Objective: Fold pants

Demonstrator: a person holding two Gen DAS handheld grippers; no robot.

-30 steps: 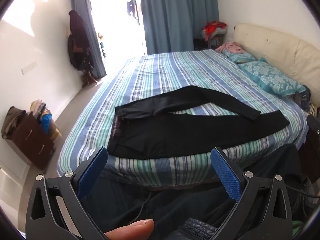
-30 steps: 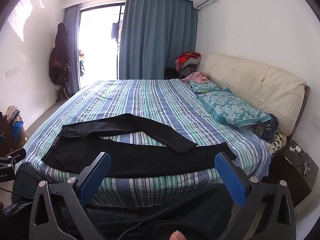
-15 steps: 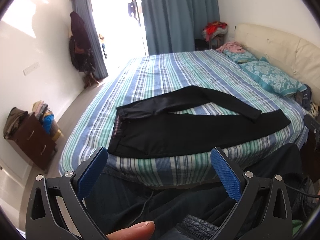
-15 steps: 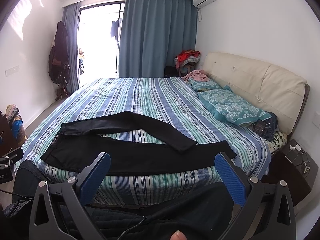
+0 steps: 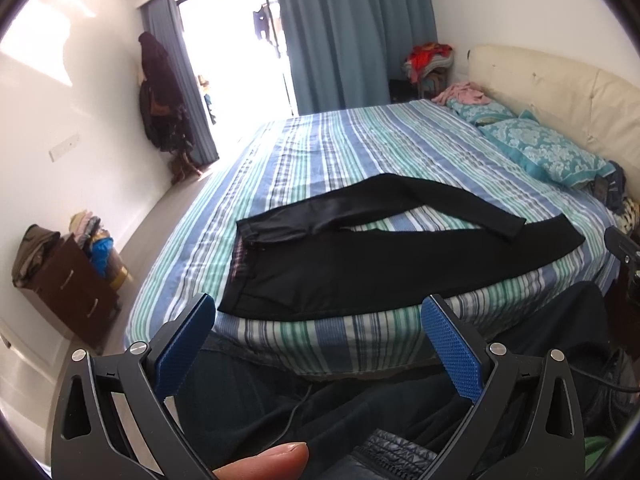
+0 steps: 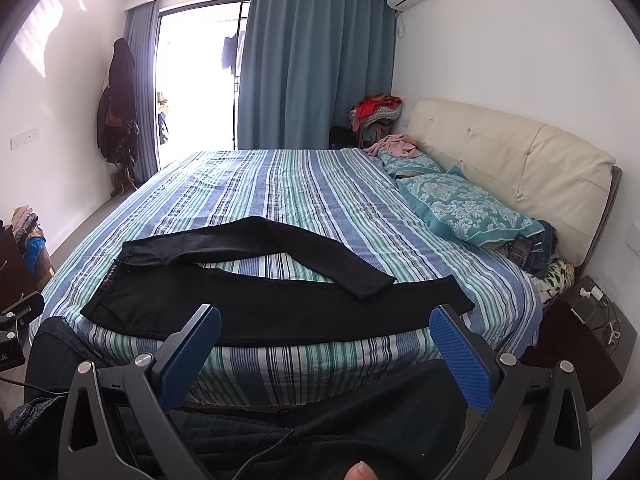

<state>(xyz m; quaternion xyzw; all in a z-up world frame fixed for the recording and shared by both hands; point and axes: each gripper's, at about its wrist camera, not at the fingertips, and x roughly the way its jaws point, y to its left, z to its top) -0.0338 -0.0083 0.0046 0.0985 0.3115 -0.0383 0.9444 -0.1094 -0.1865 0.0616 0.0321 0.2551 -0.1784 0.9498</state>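
Note:
Black pants (image 5: 360, 264) lie spread flat on the striped bed (image 5: 340, 152), waistband to the left, legs running right; the far leg is bent and angled across toward the near leg's end. They also show in the right wrist view (image 6: 280, 300). My left gripper (image 5: 320, 320) is open and empty, held off the bed's near edge, short of the waistband. My right gripper (image 6: 326, 332) is open and empty, held off the near edge in front of the near leg.
Teal pillows (image 6: 464, 208) and a cream headboard (image 6: 520, 152) are at the right. A dark dresser (image 5: 68, 284) with piled clothes stands at the left. A nightstand (image 6: 588, 320) sits by the bed's right corner. The person's dark-clothed legs (image 5: 360, 408) are below the grippers.
Both views have shifted only slightly; the pants sit a touch higher in the left view. Both grippers stay open and the pants have not moved.

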